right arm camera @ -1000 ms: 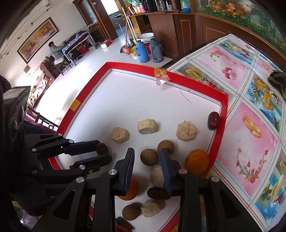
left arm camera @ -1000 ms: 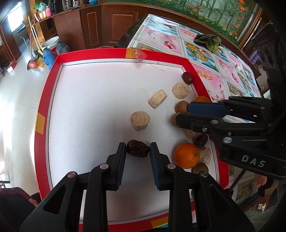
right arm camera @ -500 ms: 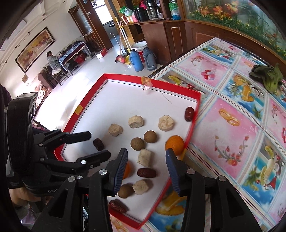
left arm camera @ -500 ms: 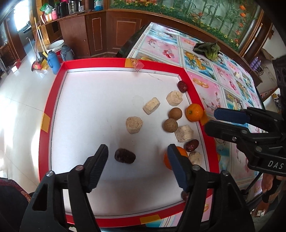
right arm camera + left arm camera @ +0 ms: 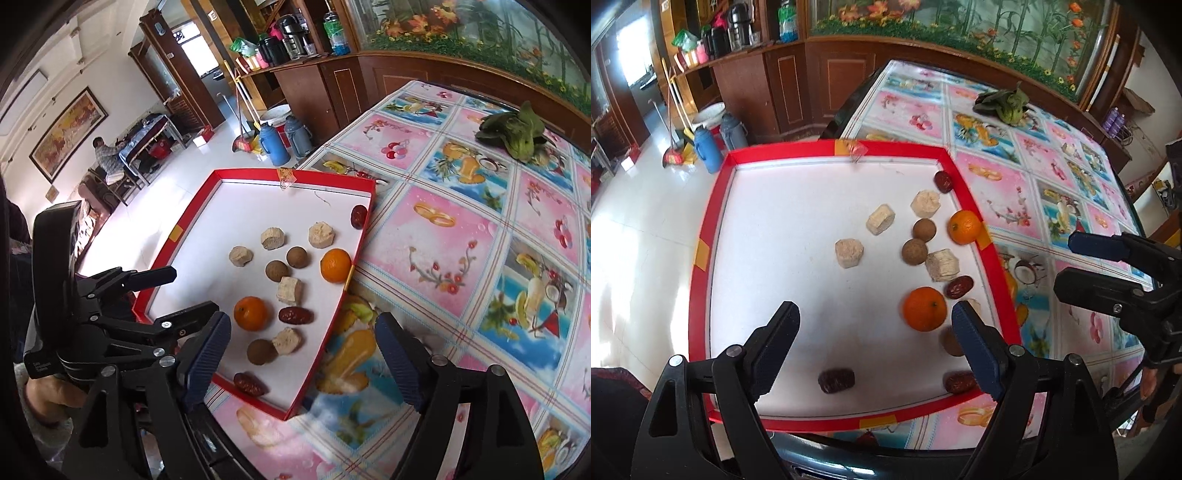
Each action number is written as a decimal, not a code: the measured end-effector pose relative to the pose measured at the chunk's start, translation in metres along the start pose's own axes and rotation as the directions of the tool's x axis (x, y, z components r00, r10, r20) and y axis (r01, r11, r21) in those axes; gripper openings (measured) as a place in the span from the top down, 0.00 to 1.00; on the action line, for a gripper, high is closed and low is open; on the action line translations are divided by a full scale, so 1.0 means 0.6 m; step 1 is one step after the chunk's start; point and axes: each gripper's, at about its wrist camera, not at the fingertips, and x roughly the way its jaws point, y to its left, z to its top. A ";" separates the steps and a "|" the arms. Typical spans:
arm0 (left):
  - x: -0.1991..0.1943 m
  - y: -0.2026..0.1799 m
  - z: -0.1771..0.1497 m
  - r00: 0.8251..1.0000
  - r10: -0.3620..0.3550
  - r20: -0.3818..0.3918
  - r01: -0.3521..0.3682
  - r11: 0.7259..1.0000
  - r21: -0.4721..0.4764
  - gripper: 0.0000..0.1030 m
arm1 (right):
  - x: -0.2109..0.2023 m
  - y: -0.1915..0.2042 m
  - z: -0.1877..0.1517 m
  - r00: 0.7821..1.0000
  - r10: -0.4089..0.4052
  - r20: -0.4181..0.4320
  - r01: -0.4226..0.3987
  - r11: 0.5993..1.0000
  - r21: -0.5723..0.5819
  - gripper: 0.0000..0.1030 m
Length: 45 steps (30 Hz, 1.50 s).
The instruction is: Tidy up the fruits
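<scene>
Both grippers are empty: my left gripper (image 5: 875,326) is opening over the near part of the tray (image 5: 701,236), with nothing between its jaws but a dark date (image 5: 836,381) lying on the white floor below them, and my right gripper (image 5: 303,349) is opening out past the tray's right rim, above the table (image 5: 461,229). The fruit sits loose along the tray's right side: two oranges (image 5: 924,308), round brown longans (image 5: 915,251), several red dates (image 5: 959,287) and pale crumbly blocks (image 5: 849,253), some touching one another. I judge the oranges firm and light but apt to roll, so I would take them across the widest part with the jaws well spread. The dates look small, wrinkled and a little soft; a pinch across the short side should hold. The longans seem hard-shelled and smooth, likely to squirt out of a skewed grip. The blocks look brittle, so only gentle pressure on flat faces. Both grippers point steeply downward, left beside right, with a hand (image 5: 51,398) visible on the left handle.
</scene>
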 end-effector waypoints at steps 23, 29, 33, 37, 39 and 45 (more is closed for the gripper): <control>-0.008 -0.036 -0.034 0.997 0.036 -0.064 -0.039 0.998 -0.043 0.18 | -0.056 0.013 -0.040 0.999 -0.042 0.018 0.043 0.993 -0.107 0.09; 0.000 -0.043 -0.033 0.995 0.064 -0.074 -0.066 0.997 -0.032 0.17 | -0.052 0.017 -0.037 0.999 -0.040 0.008 0.041 0.992 -0.118 0.09; 0.002 -0.047 -0.031 0.993 0.094 -0.073 -0.095 0.995 -0.011 0.17 | -0.048 0.021 -0.033 0.999 -0.036 0.004 0.036 0.991 -0.129 0.09; 0.002 -0.042 -0.030 0.994 0.083 -0.073 -0.085 0.996 -0.025 0.17 | -0.047 0.024 -0.032 0.999 -0.031 0.004 0.032 0.990 -0.135 0.09; 0.002 -0.039 -0.028 0.994 0.082 -0.072 -0.084 0.996 -0.030 0.17 | -0.046 0.023 -0.031 1.000 -0.030 0.004 0.031 0.990 -0.135 0.09; 0.001 -0.034 -0.022 0.996 0.069 -0.058 -0.072 0.997 -0.042 0.17 | -0.043 0.022 -0.030 1.000 -0.031 0.002 0.031 0.991 -0.130 0.09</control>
